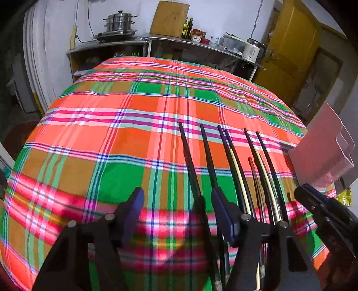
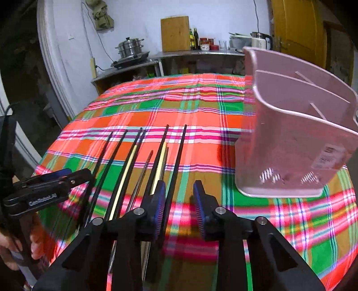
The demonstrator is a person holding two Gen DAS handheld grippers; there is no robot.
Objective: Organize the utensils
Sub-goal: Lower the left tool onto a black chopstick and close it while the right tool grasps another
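Several chopsticks (image 1: 232, 161) lie side by side in a row on the plaid tablecloth (image 1: 116, 134), mostly black ones, with a pale cream one and a thin reddish-brown one among them, all pointing away from the cameras. Just to their right stands a pink plastic utensil holder (image 2: 290, 143), upright on the cloth, with inner dividers showing at its open top. Left hand-held gripper (image 1: 176, 206) hangs above the cloth with its blue-padded jaws spread wide, one black chopstick running up between them, untouched. Right hand-held gripper (image 2: 179, 199) is likewise released, fingers apart, nothing grasped; its left finger sits over the rightmost sticks. Behind the table, a steel shelf unit (image 1: 107, 48) carries a steamer pot (image 1: 119, 21) and a wooden cutting board (image 1: 170, 18).
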